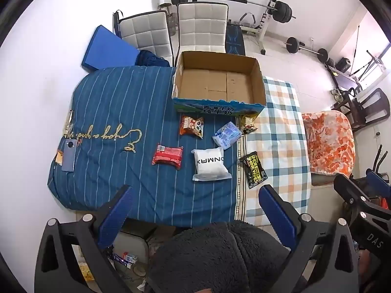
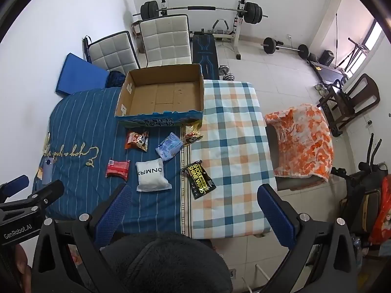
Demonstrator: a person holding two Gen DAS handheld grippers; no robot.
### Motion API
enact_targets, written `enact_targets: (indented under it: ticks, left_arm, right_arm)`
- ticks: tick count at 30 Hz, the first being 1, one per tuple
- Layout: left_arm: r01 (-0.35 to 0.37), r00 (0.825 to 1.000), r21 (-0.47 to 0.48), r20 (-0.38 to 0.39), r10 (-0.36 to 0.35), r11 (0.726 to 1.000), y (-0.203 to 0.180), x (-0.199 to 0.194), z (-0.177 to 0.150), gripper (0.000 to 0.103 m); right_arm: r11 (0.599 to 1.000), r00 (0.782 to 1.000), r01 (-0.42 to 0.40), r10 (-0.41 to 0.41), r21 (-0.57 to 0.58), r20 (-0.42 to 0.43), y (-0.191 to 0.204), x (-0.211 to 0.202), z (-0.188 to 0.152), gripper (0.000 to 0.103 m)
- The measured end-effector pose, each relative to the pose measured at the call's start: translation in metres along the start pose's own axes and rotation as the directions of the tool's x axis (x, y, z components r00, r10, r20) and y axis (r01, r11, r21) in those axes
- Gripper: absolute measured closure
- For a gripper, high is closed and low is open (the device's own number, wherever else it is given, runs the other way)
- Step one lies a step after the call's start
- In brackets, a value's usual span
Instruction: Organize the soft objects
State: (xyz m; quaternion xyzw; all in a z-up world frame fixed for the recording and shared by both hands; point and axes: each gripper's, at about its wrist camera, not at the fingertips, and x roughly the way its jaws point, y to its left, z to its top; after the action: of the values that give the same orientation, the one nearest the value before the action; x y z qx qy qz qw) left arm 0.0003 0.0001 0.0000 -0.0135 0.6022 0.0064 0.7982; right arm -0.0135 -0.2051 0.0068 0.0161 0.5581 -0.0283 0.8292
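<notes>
A dark fleecy garment fills the bottom of both views and hides the near edge of my bench, along with whatever lies under it. The yellow snack packet sits partly tucked behind the front corner of the cardboard box, so I cannot read its print. The box's own lettering is too small for me to make out. In the left wrist view my right claw is cut off by the picture's edge; in the right wrist view my left claw is cut off likewise. The small things beside the phone are too tiny to name. The clutter on the floor under the bench is blurred.
</notes>
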Motion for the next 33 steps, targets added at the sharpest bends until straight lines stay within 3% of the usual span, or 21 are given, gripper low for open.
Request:
enact_targets:
  ticks: [11,33]
  left_arm:
    - [0.006,0.999,-0.016,0.046,-0.005,1.0,-0.007,-0.006,0.009,0.0]
    - [0.019,0.999,-0.017,0.039,-0.019,1.0,-0.003,-0.004,0.005,0.0]
  right_arm:
    - [1.0,1.0,-0.01,0.009,0.017,0.025,-0.001,-0.009,0.006,0.0]
    - [1.0,0.999,-0.015,0.014,0.019,0.044,-0.002,-0.008,0.009,0.0]
